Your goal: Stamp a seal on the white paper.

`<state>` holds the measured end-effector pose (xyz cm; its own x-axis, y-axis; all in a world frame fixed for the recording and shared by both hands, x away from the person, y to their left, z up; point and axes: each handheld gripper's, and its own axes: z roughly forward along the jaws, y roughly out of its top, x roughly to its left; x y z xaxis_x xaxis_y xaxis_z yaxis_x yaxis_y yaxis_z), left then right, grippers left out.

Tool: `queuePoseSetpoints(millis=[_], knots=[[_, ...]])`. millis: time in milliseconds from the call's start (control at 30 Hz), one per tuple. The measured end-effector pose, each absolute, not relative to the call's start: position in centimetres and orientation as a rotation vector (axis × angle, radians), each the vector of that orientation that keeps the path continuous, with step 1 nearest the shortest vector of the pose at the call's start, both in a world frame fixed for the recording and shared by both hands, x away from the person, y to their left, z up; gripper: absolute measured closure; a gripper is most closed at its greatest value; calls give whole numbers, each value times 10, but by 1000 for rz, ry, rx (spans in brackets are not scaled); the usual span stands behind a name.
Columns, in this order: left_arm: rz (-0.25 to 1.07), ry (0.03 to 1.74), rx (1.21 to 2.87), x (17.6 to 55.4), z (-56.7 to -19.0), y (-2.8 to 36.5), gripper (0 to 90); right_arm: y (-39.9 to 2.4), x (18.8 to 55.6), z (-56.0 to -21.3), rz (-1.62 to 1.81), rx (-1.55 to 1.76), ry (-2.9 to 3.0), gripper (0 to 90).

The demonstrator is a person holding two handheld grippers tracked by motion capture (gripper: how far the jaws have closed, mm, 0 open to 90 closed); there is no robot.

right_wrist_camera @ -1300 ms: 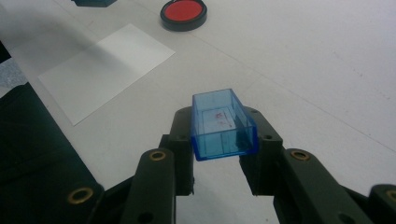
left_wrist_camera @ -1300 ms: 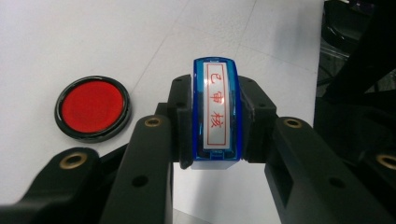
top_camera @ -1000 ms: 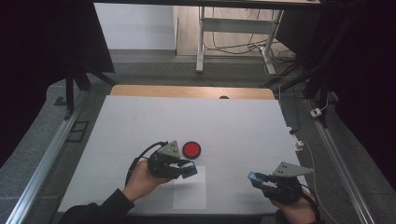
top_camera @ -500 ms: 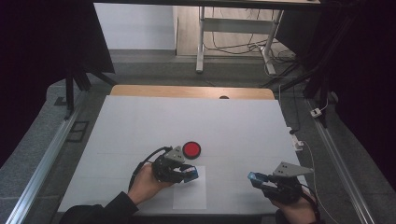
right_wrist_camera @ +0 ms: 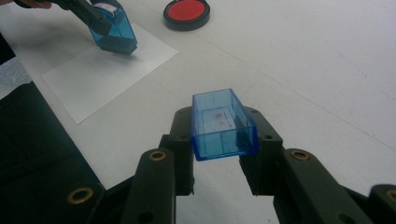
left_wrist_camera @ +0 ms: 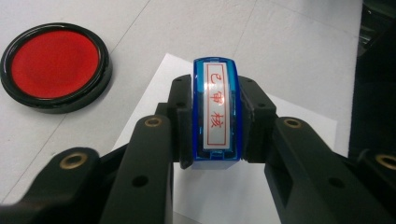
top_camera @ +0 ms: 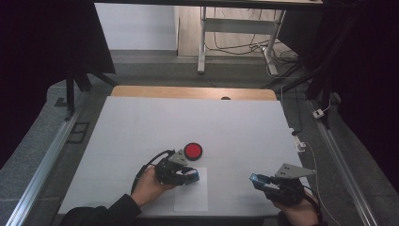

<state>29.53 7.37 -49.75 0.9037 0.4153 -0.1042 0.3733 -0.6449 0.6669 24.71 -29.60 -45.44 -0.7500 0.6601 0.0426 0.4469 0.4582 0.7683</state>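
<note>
My left gripper (top_camera: pixel 188 176) clamped the blue stamp (left_wrist_camera: pixel 216 112) by its sides, its base down on the white sheet of paper (top_camera: pixel 193 197). The red ink pad (top_camera: pixel 193 150) sat at twelve o'clock from it on the table (top_camera: pixel 141 122), just off the paper. At three o'clock, well apart, my right gripper (right_wrist_camera: pixel 223 135) gripped the stamp's clear blue cap (right_wrist_camera: pixel 222 123) above the table.

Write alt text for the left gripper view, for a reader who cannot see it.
Two black jaws of the left gripper clamp a blue stamp, its top label printed with red characters, above a white sheet of paper. An open red ink pad in a round black case sits on the white table at upper left.
</note>
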Motion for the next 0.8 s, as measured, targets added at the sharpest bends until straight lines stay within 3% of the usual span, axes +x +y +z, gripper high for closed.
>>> queuePoseSetpoints(millis=[800], knots=[[97,557,2359,294,-506,71,702,-295,247,-455,1171,950,2455,680]])
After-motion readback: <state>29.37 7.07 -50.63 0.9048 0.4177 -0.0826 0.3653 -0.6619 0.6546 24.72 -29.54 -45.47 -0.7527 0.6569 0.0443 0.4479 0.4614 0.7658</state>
